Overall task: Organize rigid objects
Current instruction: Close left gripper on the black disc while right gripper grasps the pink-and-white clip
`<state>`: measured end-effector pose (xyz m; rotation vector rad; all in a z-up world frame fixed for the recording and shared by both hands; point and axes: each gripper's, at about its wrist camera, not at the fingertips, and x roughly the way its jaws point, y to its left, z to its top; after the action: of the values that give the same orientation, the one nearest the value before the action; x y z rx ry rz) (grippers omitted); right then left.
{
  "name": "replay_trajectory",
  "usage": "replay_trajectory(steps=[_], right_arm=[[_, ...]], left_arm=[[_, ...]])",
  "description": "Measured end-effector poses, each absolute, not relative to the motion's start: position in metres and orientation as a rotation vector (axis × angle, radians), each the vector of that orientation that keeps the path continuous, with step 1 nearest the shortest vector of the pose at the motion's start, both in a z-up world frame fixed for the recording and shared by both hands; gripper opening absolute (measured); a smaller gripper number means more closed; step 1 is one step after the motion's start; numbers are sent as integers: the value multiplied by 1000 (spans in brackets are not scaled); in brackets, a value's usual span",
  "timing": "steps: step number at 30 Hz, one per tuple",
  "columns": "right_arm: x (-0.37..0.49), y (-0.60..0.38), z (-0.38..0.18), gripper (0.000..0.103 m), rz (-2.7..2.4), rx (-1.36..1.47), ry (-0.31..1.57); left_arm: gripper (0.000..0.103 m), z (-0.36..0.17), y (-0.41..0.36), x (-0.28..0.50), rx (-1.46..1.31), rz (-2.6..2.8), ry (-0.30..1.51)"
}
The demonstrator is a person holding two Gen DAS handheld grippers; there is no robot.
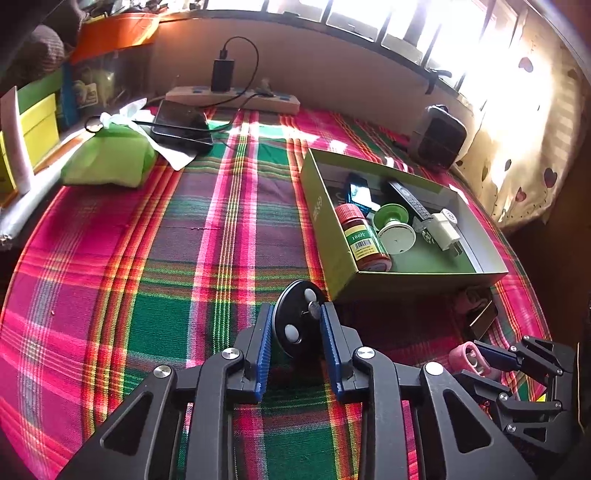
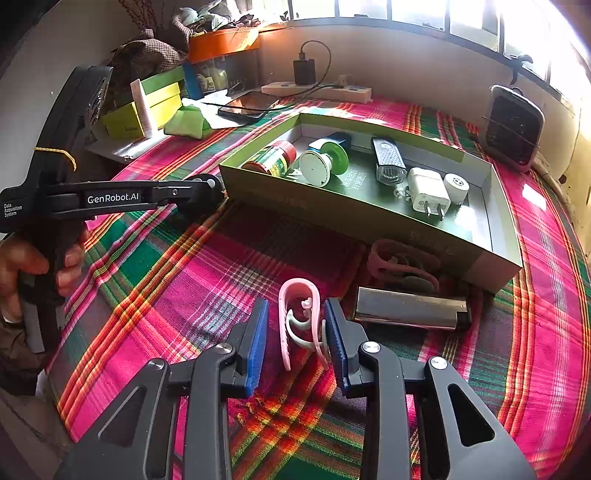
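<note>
Pink strap (image 2: 402, 264) half-hidden behind box (image 2: 369, 225)

Blown-out window (image 1: 424, 22) glare, fisheye warping

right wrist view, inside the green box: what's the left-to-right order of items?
Red bottle with green label → white-and-green round spool → black rectangular remote → white square plug adapter → small white round cap, all inside the green cardboard box.

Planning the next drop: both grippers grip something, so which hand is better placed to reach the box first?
Probably left: the left gripper holds the black disc right beside the green box; the right gripper's pink clip lies farther back.
</note>
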<state>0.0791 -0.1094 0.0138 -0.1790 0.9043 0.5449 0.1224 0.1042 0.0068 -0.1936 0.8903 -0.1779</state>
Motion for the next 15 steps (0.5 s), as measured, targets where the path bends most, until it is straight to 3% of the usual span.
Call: replay_trajectory(steps=[15], right_arm=[[80,-110,13,27,531,-185,902]], left_arm=[[25,7,105,119,-195,-175,889]])
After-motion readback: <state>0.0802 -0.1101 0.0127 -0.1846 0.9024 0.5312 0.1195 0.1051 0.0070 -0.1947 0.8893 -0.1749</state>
